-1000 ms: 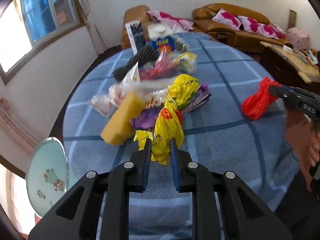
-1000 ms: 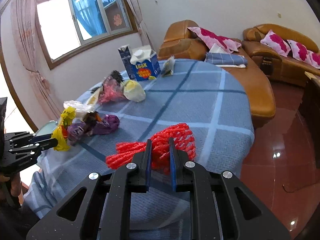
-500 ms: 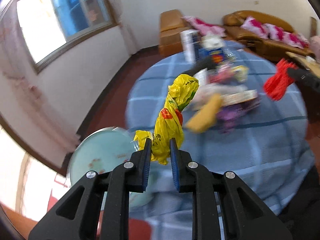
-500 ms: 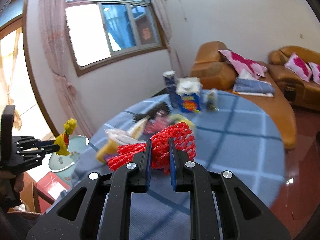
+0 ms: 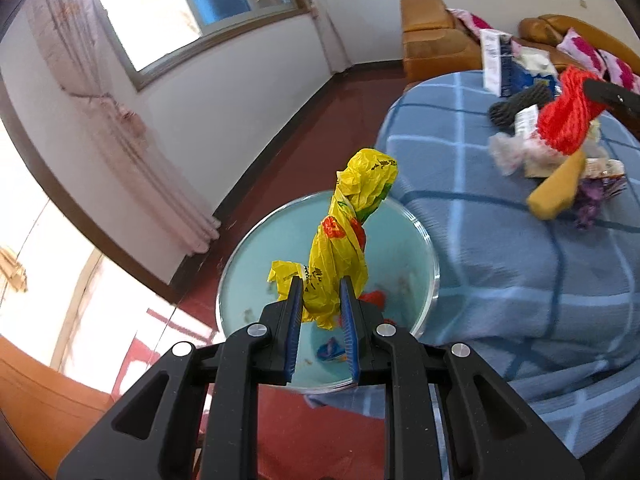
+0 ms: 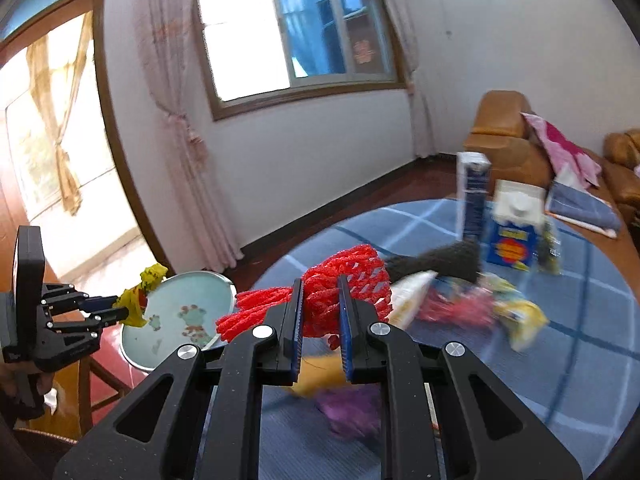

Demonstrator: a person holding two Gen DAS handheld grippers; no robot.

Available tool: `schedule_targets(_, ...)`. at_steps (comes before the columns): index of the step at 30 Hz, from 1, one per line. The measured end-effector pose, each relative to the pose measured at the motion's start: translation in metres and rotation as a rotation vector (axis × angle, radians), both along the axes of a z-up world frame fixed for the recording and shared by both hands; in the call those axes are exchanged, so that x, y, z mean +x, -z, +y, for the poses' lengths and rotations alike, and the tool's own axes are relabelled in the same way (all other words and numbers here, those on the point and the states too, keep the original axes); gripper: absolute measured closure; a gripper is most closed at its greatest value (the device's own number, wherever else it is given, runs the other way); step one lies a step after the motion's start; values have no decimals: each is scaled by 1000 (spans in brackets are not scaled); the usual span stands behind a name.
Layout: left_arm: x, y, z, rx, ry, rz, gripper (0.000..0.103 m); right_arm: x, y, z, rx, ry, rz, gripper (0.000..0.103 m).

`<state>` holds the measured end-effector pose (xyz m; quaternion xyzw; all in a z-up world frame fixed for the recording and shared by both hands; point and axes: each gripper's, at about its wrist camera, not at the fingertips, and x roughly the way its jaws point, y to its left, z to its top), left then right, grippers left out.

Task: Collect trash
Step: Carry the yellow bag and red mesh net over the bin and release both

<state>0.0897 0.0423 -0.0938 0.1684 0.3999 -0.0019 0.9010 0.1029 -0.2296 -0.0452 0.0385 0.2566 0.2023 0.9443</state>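
My left gripper (image 5: 320,292) is shut on a crumpled yellow plastic bag (image 5: 348,224) and holds it above the pale blue round bin (image 5: 430,248) beside the table. The bin holds a few scraps. My right gripper (image 6: 320,292) is shut on a red net bag (image 6: 348,276) above the table's left part. The left gripper (image 6: 124,312) with the yellow bag (image 6: 140,296) also shows in the right wrist view, at the bin's (image 6: 176,300) near rim. The red net (image 5: 568,120) shows in the left wrist view over the table.
The round table has a blue checked cloth (image 5: 500,240). On it lie more trash: a yellow-brown wrapper (image 5: 556,192), a purple wrapper (image 5: 592,200), a black net (image 5: 520,100) and cartons (image 6: 512,232). Brown sofas (image 5: 432,36) stand behind. A wall with a window (image 6: 296,40) is at the left.
Both grippers swung left. The left gripper carried the yellow bag off the table to above the bin. The right gripper followed with the red net toward the table's left side.
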Motion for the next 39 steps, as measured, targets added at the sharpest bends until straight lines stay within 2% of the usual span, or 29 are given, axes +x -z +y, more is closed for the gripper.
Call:
schedule_targets(7,7,9,26,11,-61,14,84,25,14,52,-38,-88,13,87)
schedule_targets(17,14,14,54,26,-124,25,84,56,22,100,-73,-164,23,87)
schedule_targets(30,18,21,63,19,-154,43,84,73,35,136,-115,-219,53,87)
schedule_targets(39,17,21,64,11,-152,41,84,72,37,144,-128,-237,57,87)
